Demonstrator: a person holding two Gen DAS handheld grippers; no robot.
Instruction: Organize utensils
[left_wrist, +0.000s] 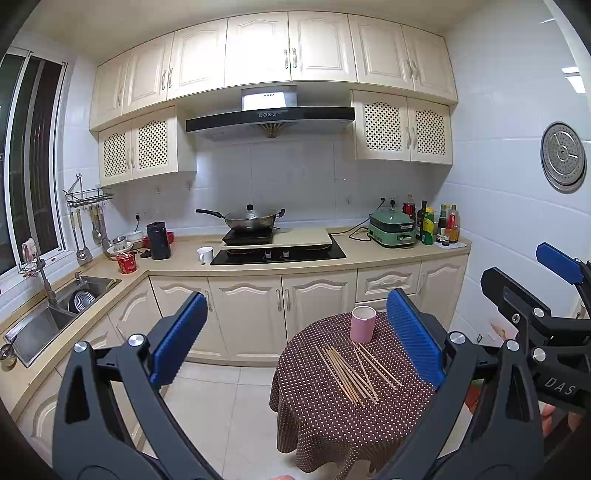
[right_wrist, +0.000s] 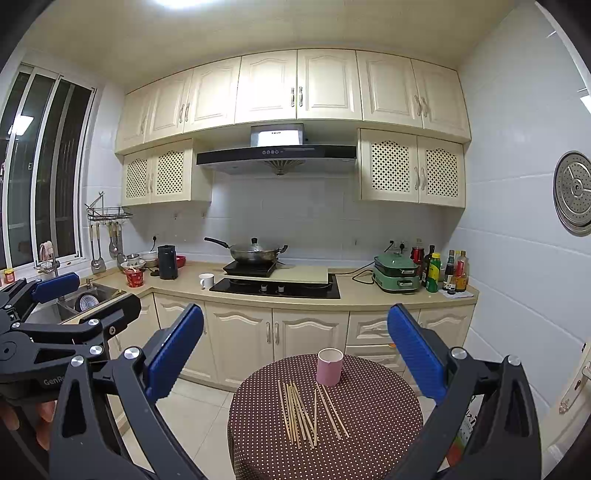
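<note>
Left tool (left_wrist: 295, 336) and right tool (right_wrist: 295, 350) both held level, side by side, jaws spread wide, nothing between the fingers.

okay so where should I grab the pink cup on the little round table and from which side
Grip the pink cup around its straight side wall, mid-height, coming level from the near side above the chopsticks. It stands upright and alone on the table, so open jaws can likely straddle it.

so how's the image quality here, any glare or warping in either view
Left wrist view: heavy fisheye bending of the upper cabinets, dark corners, sharp chopsticks. Right wrist view: a ceiling light blows out the top edge, a lamp reflects in the window, same warping, no obvious blur.
</note>
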